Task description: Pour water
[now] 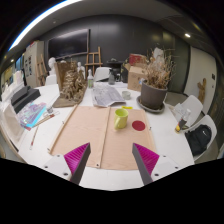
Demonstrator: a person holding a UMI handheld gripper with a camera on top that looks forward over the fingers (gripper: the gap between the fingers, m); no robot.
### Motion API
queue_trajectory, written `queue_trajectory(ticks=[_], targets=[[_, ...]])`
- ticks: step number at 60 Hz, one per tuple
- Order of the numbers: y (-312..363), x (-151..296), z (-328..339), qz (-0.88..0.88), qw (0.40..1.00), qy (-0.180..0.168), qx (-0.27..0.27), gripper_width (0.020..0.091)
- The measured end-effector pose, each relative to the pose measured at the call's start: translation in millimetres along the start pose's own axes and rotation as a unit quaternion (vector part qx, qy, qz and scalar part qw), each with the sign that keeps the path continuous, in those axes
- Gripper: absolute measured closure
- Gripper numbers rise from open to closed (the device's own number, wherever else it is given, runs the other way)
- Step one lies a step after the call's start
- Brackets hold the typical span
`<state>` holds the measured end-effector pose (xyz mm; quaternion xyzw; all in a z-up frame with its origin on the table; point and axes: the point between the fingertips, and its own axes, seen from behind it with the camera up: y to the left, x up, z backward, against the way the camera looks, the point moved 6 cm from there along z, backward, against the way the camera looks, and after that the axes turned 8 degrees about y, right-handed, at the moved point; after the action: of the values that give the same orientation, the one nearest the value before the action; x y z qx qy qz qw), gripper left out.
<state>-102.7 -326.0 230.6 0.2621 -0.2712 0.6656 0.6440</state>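
Note:
A yellow-green cup point(121, 118) stands on a tan board point(95, 135) on the white table point(60, 108), well ahead of my fingers. Just to its right lies a small red dish point(139, 126). My gripper point(111, 160) hangs over the near edge of the board, open, with nothing between its two fingers. The magenta pads point(77, 155) show wide apart at either side.
A potted dry plant point(154, 85) stands at the back right of the table. Papers point(108, 96) and a wooden model point(69, 85) lie beyond the board. Magazines point(33, 113) and a dark case point(25, 98) sit at the left. Chairs point(192, 125) stand at the right.

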Motion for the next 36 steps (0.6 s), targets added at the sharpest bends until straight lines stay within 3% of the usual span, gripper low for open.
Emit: queue_trajectory(ticks=[8,27,36], targets=[[-34,-3,-5,-0.025,0.999,0.001,-0.025,0.0244],[-256,-23,-48,-0.058,0.995,-0.005,-0.086,0.0245],[-351,-21,-85,-0.044,0.993,-0.037,-0.105,0.0243]])
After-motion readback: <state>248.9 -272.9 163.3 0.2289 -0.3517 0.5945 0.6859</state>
